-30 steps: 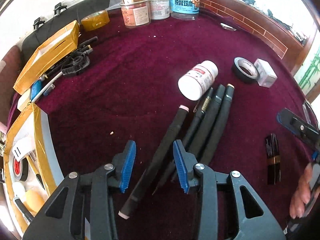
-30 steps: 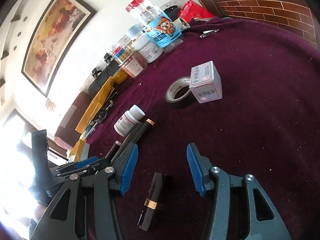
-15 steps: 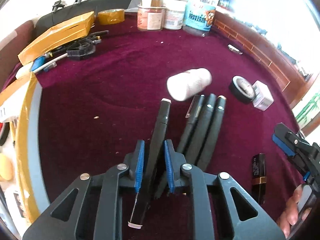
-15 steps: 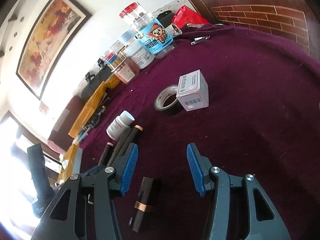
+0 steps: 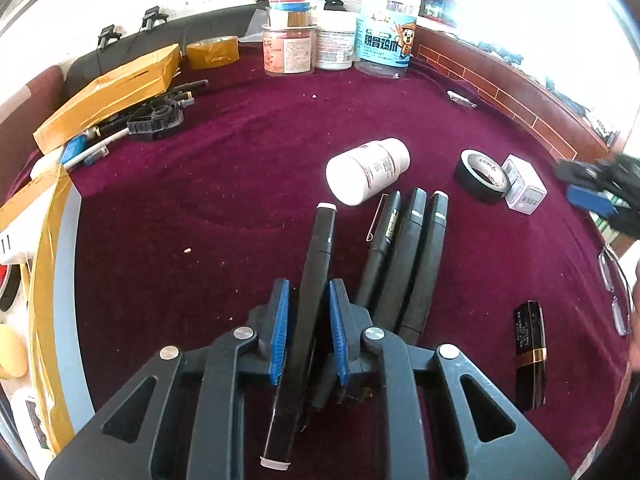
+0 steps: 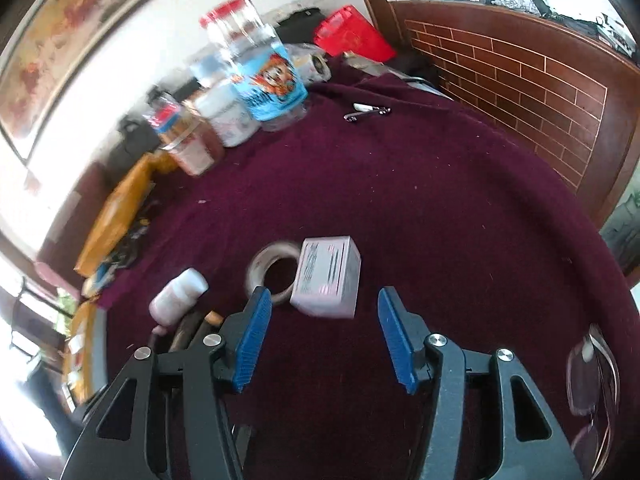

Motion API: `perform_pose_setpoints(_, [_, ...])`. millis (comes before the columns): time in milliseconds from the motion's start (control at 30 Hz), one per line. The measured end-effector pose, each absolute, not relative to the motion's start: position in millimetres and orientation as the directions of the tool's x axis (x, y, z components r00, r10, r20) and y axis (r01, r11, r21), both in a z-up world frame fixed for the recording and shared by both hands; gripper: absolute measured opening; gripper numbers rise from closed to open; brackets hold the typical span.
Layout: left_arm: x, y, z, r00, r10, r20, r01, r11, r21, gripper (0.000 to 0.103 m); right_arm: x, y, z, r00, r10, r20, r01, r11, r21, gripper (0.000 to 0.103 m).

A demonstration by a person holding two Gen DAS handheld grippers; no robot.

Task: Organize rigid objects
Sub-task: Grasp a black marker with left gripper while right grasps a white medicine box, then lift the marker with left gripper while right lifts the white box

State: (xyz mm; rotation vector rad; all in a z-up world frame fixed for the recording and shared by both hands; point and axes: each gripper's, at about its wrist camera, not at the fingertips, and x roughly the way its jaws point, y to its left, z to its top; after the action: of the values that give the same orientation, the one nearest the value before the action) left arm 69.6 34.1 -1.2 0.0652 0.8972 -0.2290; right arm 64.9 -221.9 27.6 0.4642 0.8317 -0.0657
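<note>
The left gripper [image 5: 308, 332] is clamped on a long black pen [image 5: 310, 300], which runs lengthwise between its blue pads [image 5: 280, 332], white tip pointing far across the maroon table [image 5: 240, 168]. Just right of it, 3 more black pens [image 5: 404, 264] lie side by side, with a white pill bottle [image 5: 368, 176] on its side beyond them. The right gripper [image 6: 324, 336] hangs spread wide and empty, a small white box [image 6: 326, 276] and a tape roll [image 6: 270, 272] just beyond its fingertips.
</note>
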Motion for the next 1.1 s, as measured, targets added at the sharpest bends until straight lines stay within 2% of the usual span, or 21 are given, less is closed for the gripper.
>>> perform_pose_setpoints(100, [69,33,-2,0.612,-0.159,-0.775,0.225,0.974,-0.022,0.017,89,-220,18,0.643,0.069,-0.763,0.276,0.908,0.315,0.050])
perform_pose_setpoints(200, [69,33,-2,0.612,-0.161,-0.774,0.223,0.974,-0.026,0.017,105,-222,6,0.608,0.075,-0.790,0.302,0.899,0.318,0.049])
perform_pose_setpoints(333, [69,33,-2,0.613,-0.162,-0.773,0.222,0.975,-0.028,0.017,107,-225,1,0.618,0.059,-0.784,0.310,0.898,0.312,0.033])
perform_pose_setpoints(367, [68,33,-2,0.613,-0.161,-0.774,0.223,0.974,-0.026,0.017,105,-226,2,0.622,0.043,-0.781,0.319,0.898,0.303,0.032])
perform_pose_setpoints(500, [68,34,-1,0.614,-0.168,-0.771,0.221,0.975,-0.037,0.017,90,-239,-1,0.736,0.116,-0.667,0.263,0.859,0.440,0.029])
perform_pose_setpoints(667, [69,44,1,0.607,-0.222,-0.763,0.209,0.971,-0.117,0.014,77,-230,13,0.809,0.130,-0.573,0.167,0.884,0.436,0.029])
perform_pose_setpoints(800, [67,44,5,0.624,-0.233,-0.746,0.212,0.969,-0.125,0.013,66,-208,30,0.856,0.147,-0.495,0.069,0.918,0.392,0.029])
perform_pose_setpoints(1100, [68,47,5,0.623,-0.258,-0.738,0.212,0.964,-0.159,0.013,66,-159,31,0.820,0.325,-0.472,-0.168,0.924,0.344,0.029])
